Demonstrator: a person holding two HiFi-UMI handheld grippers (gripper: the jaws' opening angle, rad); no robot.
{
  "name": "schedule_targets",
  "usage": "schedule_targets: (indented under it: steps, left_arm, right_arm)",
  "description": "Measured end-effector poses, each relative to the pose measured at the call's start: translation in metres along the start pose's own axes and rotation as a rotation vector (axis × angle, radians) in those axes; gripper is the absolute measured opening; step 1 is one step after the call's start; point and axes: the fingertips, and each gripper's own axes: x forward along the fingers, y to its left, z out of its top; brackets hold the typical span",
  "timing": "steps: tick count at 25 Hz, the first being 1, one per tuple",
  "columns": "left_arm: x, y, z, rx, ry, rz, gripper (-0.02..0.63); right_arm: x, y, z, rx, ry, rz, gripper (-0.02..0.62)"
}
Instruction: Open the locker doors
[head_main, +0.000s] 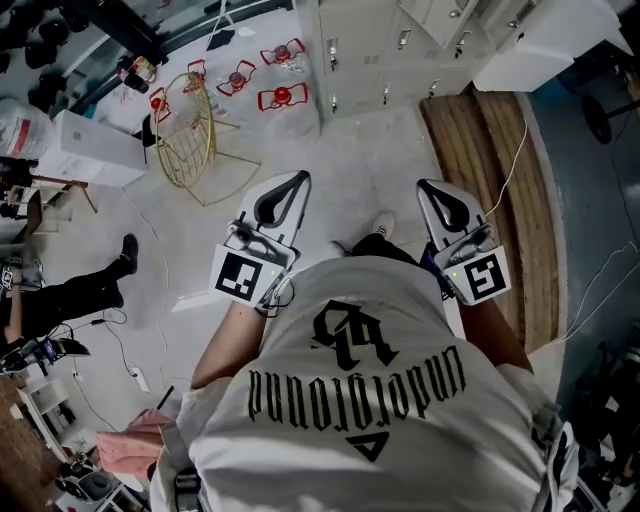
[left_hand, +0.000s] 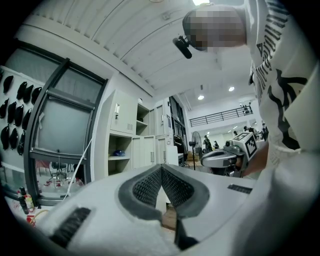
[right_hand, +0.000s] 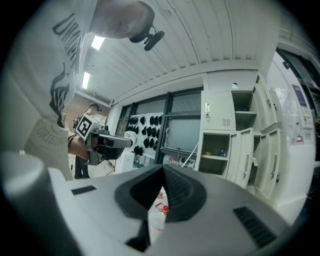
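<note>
Nearest us, just past our white printed shirt (head_main: 370, 400), we hold both grippers level and well apart. The left gripper (head_main: 297, 180) has its jaws pressed together at the tips, and its own view shows nothing between them. The right gripper (head_main: 427, 186) is the same: closed tight and empty. Between them our white shoe (head_main: 381, 225) stands on the pale concrete floor (head_main: 350, 150).

Farther out on the left a gold wire basket (head_main: 186, 132) sits on the floor, with a few red-capped items (head_main: 281, 97) lying just beyond it. On the right a wooden platform (head_main: 490, 170) runs away from us.

Farthest off stand the white metal lockers (head_main: 365, 50), well apart from both grippers. In the right gripper view, the lockers (right_hand: 220, 112) have some compartments standing open, one door (right_hand: 246, 152) is swung out, and other doors are shut.
</note>
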Motion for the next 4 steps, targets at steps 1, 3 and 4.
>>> schedule_targets:
  steps: [1,3,4]
  left_arm:
    - [-0.0001,0.0006,0.0007,0.011,-0.012,0.0,0.006]
    - [0.0001,0.0013,0.0024,0.03,-0.033,-0.001,0.006]
    - [0.0002,0.0017,0.0033,0.039,-0.044,-0.001,0.006]
  right_arm:
    - [0.0,0.0002,-0.0007,0.001,0.0,0.0,0.005]
    - [0.0001,0.0003,-0.0013,0.002,-0.004,-0.001,0.005]
    - [0.0002,0.0003,-0.0014,0.002,-0.006,-0.001,0.005]
